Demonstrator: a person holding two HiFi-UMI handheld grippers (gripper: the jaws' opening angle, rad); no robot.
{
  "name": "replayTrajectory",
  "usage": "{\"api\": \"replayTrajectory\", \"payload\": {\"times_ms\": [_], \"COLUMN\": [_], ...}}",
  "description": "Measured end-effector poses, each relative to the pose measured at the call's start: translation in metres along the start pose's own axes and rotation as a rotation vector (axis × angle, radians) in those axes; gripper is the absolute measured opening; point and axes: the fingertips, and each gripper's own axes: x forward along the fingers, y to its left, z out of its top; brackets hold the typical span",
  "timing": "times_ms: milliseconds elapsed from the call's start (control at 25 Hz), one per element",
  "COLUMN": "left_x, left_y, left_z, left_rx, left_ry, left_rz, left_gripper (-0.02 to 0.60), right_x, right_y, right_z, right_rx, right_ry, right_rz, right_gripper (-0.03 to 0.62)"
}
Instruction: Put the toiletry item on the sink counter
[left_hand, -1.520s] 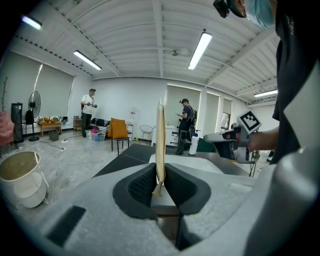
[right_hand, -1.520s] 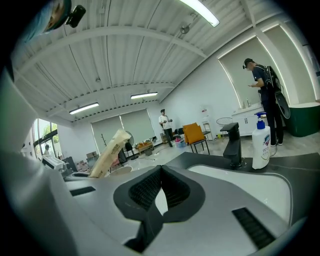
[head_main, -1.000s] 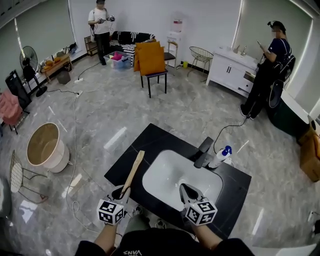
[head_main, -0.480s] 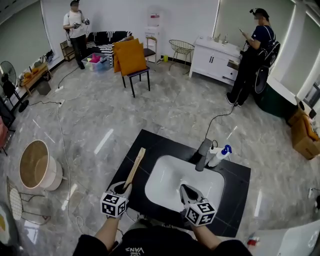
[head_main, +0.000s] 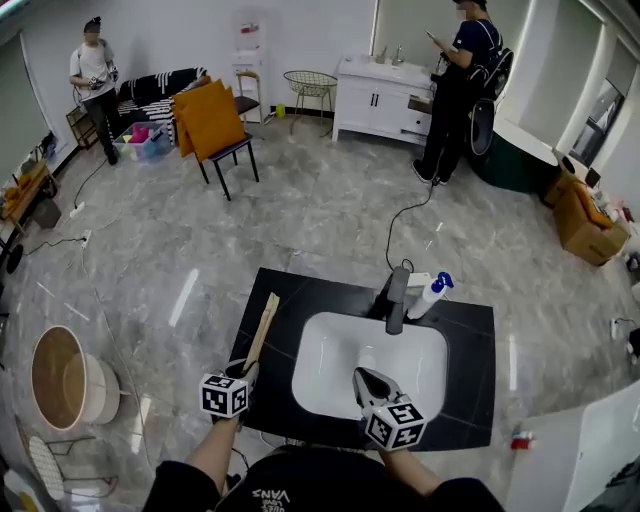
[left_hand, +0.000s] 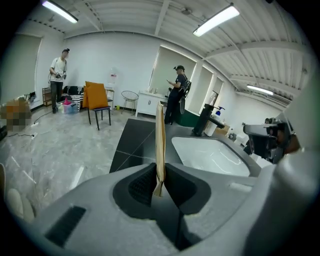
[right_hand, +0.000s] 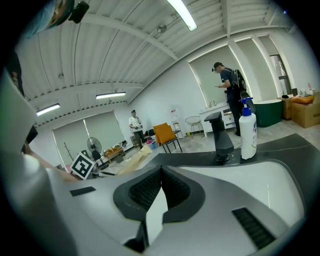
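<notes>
A long flat wooden stick (head_main: 262, 330) reaches out over the left part of the black sink counter (head_main: 470, 340). My left gripper (head_main: 243, 372) is shut on the stick's thin near end. In the left gripper view the stick (left_hand: 160, 132) stands edge-on between the closed pads of that gripper (left_hand: 159, 167). Whether the stick's far end touches the counter I cannot tell. My right gripper (head_main: 362, 376) hovers over the near rim of the white basin (head_main: 330, 350). In its own view that gripper (right_hand: 160, 172) is shut, with nothing between the pads.
A black faucet (head_main: 397, 298) and a white spray bottle (head_main: 432, 293) stand at the basin's far side; the bottle (right_hand: 247, 132) shows beside the faucet (right_hand: 220, 135) in the right gripper view. On the floor stand a round tub (head_main: 60, 378) and an orange chair (head_main: 212, 122). Two people stand far off.
The head view has swung, so the room has slid left in the picture. Both grippers keep their places by the sink, the left still holding the stick.
</notes>
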Motion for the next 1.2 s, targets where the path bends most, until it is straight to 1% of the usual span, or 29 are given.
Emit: {"api": "replayTrajectory", "payload": {"times_ms": [160, 360, 520, 840, 960, 1200], "left_x": [0.02, 0.039, 0.051, 0.068, 0.074, 0.083], "left_y": [0.01, 0.018, 0.021, 0.024, 0.026, 0.025], "left_z": [0.004, 0.005, 0.011, 0.005, 0.009, 0.014], "left_rx": [-0.019, -0.037, -0.094, -0.147, -0.167, -0.156], "left_ry": [0.052, 0.123, 0.139, 0.209, 0.219, 0.233], "left_rz": [-0.046, -0.053, -0.067, -0.052, -0.037, 0.005], "left_gripper": [0.052, 0.052, 0.054, 0.054, 0.055, 0.064], "right_x": [0.003, 0.009, 0.015, 0.016, 0.013, 0.01], "right_y": [0.004, 0.007, 0.01, 0.013, 0.011, 0.009], "right_z": [-0.002, -0.004, -0.005, -0.006, -0.006, -0.004], "right_rx": [0.016, 0.028, 0.03, 0.025, 0.025, 0.035], "right_ry": [-0.006, -0.01, -0.012, -0.013, -0.015, -0.018], "right_rz": [-0.039, -0.059, -0.058, -0.055, -0.062, -0.068], "right_gripper": [0.0, 0.0, 0.0, 0.0, 0.0, 0.0]}}
